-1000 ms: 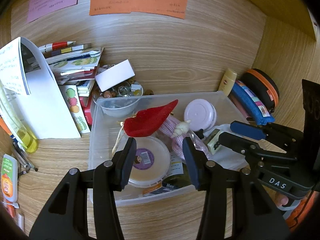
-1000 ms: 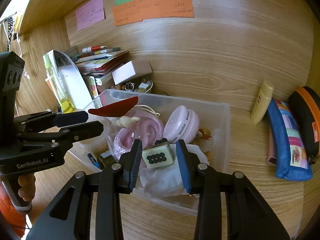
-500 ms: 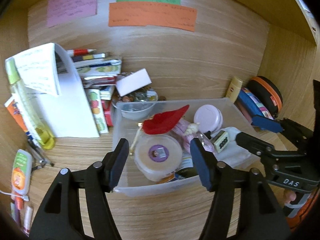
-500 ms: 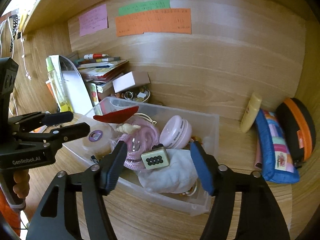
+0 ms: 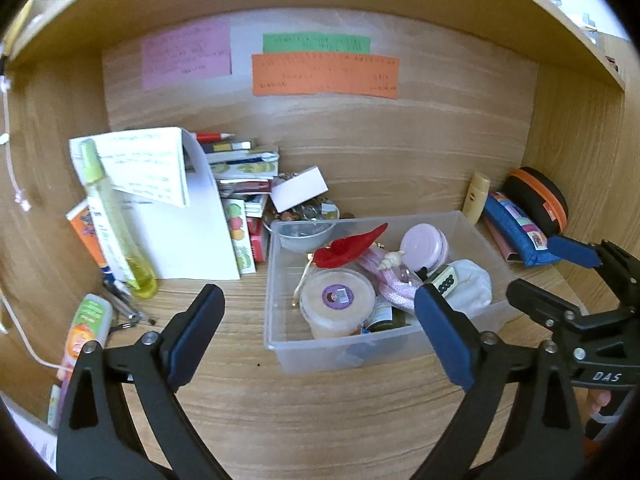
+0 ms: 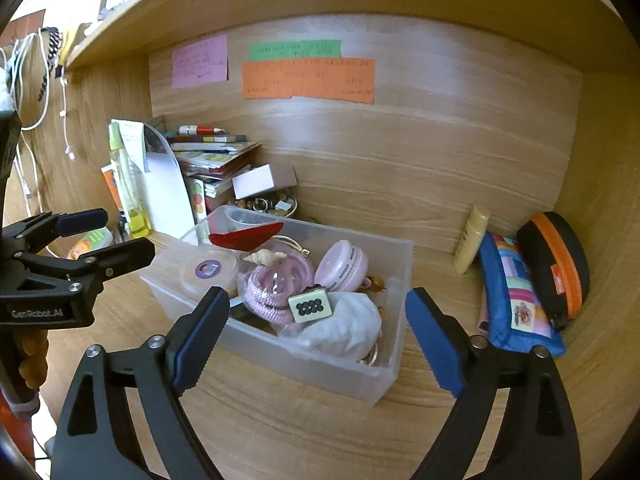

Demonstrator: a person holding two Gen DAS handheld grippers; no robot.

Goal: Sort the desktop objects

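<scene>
A clear plastic bin (image 5: 340, 350) (image 6: 394, 360) stands on the wooden desk. It holds a red fabric piece (image 5: 352, 246), a round tub with a purple label (image 5: 338, 300), a pink round case (image 6: 344, 268), a pink cord bundle (image 6: 276, 284), a green mahjong tile (image 6: 310, 306) and a white cloth (image 6: 344, 330). My left gripper (image 5: 320, 332) is open and empty in front of the bin. My right gripper (image 6: 316, 330) is open and empty, also pulled back in front of the bin.
Books, a white card and a small bowl (image 5: 304, 224) are stacked at the back left. A yellow-green spray bottle (image 5: 116, 232) stands left. A blue pencil case (image 6: 516, 300), a black-orange case (image 6: 556, 264) and a cream tube (image 6: 470, 244) lie right. Notes are stuck on the back wall.
The right gripper let the mahjong tile go into the bin and opened wide. Both grippers drew back from the bin; the left opened wider.
</scene>
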